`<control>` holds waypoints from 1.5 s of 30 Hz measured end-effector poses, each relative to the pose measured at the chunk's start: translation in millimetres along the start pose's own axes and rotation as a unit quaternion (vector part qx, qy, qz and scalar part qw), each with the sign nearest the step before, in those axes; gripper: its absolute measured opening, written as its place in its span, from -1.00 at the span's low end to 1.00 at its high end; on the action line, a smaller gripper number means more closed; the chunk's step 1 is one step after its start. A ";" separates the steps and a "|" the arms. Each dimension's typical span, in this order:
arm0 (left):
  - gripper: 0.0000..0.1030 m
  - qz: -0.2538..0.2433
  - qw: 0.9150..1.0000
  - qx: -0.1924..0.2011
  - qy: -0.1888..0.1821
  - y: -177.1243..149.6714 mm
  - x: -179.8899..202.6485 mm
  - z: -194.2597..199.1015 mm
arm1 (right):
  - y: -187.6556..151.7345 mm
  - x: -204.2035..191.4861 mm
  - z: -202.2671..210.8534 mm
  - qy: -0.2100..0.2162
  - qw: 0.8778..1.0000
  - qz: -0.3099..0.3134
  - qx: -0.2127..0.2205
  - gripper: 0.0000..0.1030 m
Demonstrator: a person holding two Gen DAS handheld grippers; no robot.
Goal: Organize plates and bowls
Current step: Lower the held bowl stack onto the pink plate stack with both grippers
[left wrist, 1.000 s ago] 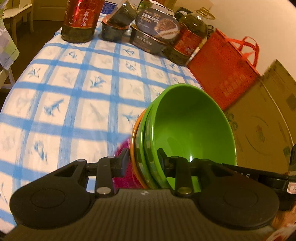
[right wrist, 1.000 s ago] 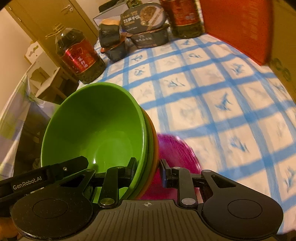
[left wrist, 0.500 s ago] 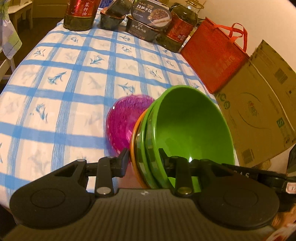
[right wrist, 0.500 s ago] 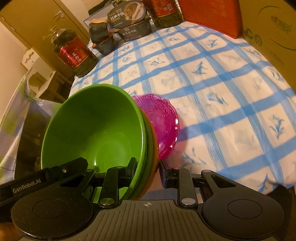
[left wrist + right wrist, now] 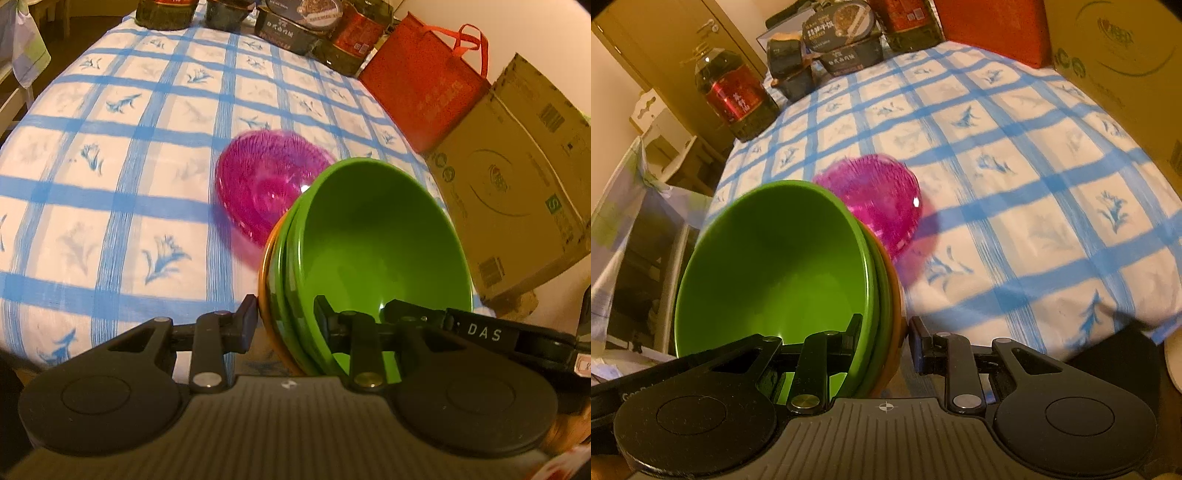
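A stack of nested bowls, green ones inside an orange one (image 5: 373, 243) (image 5: 775, 266), is held in the air near the table's front edge. My left gripper (image 5: 284, 317) is shut on one side of the stack's rim. My right gripper (image 5: 884, 334) is shut on the opposite side of the rim. A pink translucent plate (image 5: 266, 181) (image 5: 882, 199) lies on the blue-checked tablecloth (image 5: 110, 147) just beyond the stack. The underside of the stack is hidden.
Oil bottles (image 5: 733, 96) and black food boxes (image 5: 842, 40) stand along the table's far edge. A red bag (image 5: 424, 88) and a cardboard box (image 5: 517, 173) stand at the table's right side. A chair with a cloth (image 5: 639, 206) stands at the left.
Both grippers have pulled back and up with the bowl stack. The pink plate, earlier under the stack, now lies uncovered on the cloth.
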State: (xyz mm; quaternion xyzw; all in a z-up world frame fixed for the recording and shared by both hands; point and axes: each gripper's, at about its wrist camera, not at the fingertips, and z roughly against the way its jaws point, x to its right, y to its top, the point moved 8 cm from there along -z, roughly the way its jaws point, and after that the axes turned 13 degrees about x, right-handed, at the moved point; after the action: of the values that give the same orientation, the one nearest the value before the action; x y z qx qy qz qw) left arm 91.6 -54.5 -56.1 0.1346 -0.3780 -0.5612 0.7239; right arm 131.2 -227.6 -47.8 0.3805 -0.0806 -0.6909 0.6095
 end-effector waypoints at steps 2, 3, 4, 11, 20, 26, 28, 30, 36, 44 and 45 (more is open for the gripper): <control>-0.46 0.000 1.000 -0.006 0.001 -7.0 -0.8 0.0 | -6.2 3.8 0.8 -0.002 1.000 -0.003 -0.003 -0.51; -0.46 0.000 1.000 -0.009 0.003 -10.5 -1.2 -0.1 | -9.3 5.4 1.4 -0.002 1.000 -0.004 -0.004 -0.51; -0.46 0.000 1.000 -0.012 0.004 -13.3 -1.7 -0.3 | -12.1 6.5 1.5 -0.003 1.000 -0.005 -0.006 -0.51; -0.46 -0.001 1.000 -0.019 0.006 -20.8 -2.3 -0.9 | -25.8 14.0 1.9 -0.003 1.000 -0.012 -0.017 -0.51; -0.45 -0.004 1.000 -0.016 0.004 -15.9 1.9 0.9 | -24.9 15.5 5.2 -0.002 1.000 -0.026 -0.017 -0.51; -0.44 -0.003 1.000 -0.003 -0.004 2.4 10.7 -0.1 | 1.3 10.4 5.8 0.000 1.000 -0.019 0.002 -0.51; -0.44 -0.002 1.000 0.002 -0.006 11.4 12.9 -2.9 | 10.6 8.0 3.5 0.001 1.000 -0.016 0.007 -0.51; -0.44 0.000 1.000 0.007 -0.007 20.7 14.0 -6.6 | 22.0 5.1 -1.2 0.003 1.000 -0.013 0.012 -0.51; -0.45 0.007 1.000 0.014 -0.001 51.5 10.9 -29.0 | 47.8 -1.9 -28.2 0.008 1.000 -0.003 0.007 -0.51; -0.46 0.018 1.000 0.016 0.009 92.7 -1.8 -74.5 | 73.8 -6.5 -81.8 0.012 1.000 0.008 -0.017 -0.51; -0.46 0.020 1.000 0.013 0.011 96.3 -4.2 -80.9 | 75.6 -6.0 -87.8 0.012 1.000 0.007 -0.022 -0.51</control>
State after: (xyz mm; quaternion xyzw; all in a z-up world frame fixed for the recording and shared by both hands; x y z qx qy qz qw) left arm 216.2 -37.1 -53.0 0.1427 -0.3801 -0.5400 0.7372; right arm 244.8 -209.8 -63.0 0.3749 -0.0609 -0.6834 0.6234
